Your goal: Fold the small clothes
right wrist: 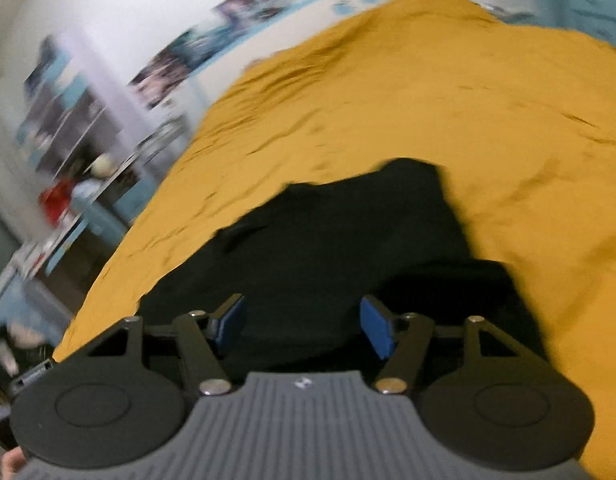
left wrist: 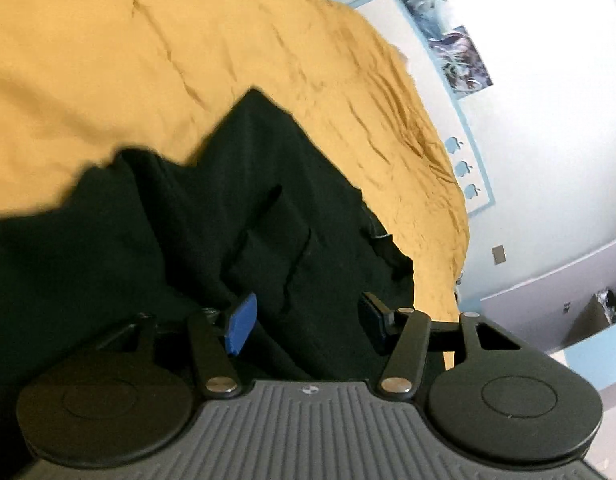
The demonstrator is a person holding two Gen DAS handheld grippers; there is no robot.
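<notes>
In the left wrist view the left tool (left wrist: pixel 305 322) is standing wide open, blue pad (left wrist: pixel 240 325) at 9 o'clock and the other finger at 3 o'clock, gripping nothing. Under and ahead of it a black garment (left wrist: pixel 211 216) is lying crumpled on a mustard-yellow bed cover (left wrist: pixel 147 48), with a slit pocket showing near its middle and one corner pointing toward 12 o'clock. A small pale emblem is sitting on the grey ribbed housing; it is too small to read.

In the right wrist view the right tool (right wrist: pixel 301 326) is likewise gaping, its blue pads (right wrist: pixel 374 326) apart with no cloth between them, and the same black garment (right wrist: pixel 348 240) is spreading from just beyond the fingertips toward 12 o'clock.

Farther out, at 2 o'clock in the left view, three blue apple-shaped logos (left wrist: pixel 462 167) are showing on a white wall panel, beneath blurred posters (left wrist: pixel 464 60). No writing is legible.
</notes>
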